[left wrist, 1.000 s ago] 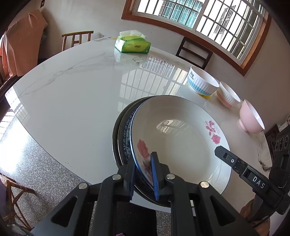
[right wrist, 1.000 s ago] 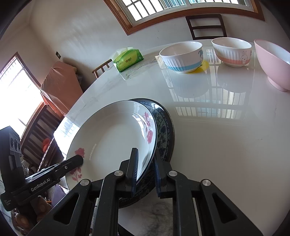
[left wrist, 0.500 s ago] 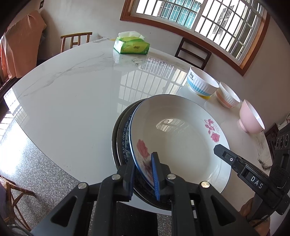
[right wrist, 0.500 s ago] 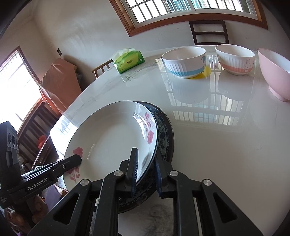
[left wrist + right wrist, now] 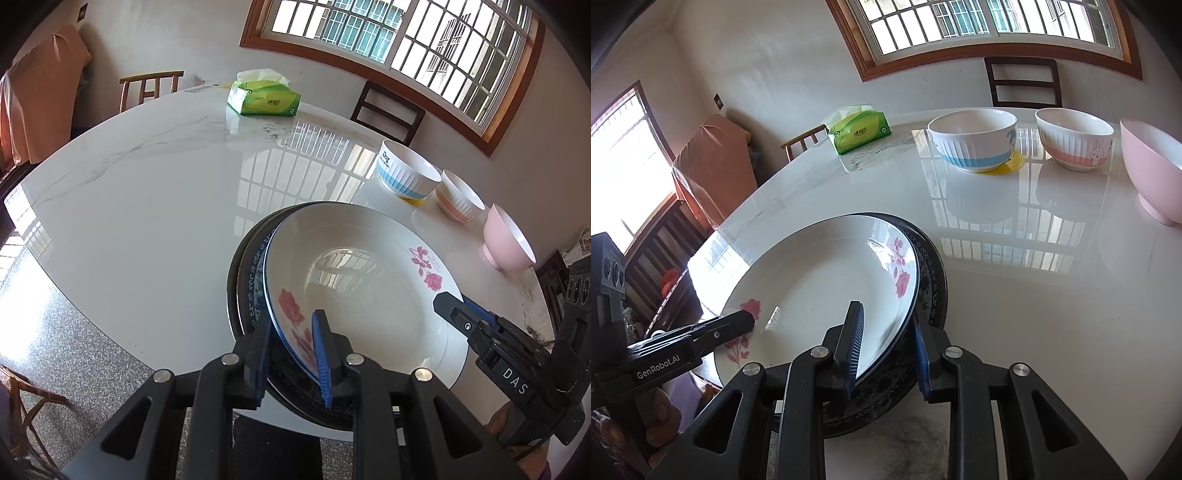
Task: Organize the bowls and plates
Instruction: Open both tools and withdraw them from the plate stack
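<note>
A white plate with pink roses lies on a dark blue-patterned plate near the front edge of the table. My left gripper straddles the rose plate's near-left rim. Its jaws are opening, and a gap shows beside the rim. My right gripper straddles the opposite rim, also opening, its pads off the plate. Each gripper shows in the other's view at the plate's far side. Farther back stand a blue-striped bowl, an orange-striped bowl and a pink bowl.
The white marble table also carries a green tissue pack at its far side. Wooden chairs stand behind it under the window. Under the blue-striped bowl is a yellow coaster.
Both grippers' jaws have parted from the rose plate's rim, where they were clamped before. The plate stays on the dark plate, and neither hand has shifted.
</note>
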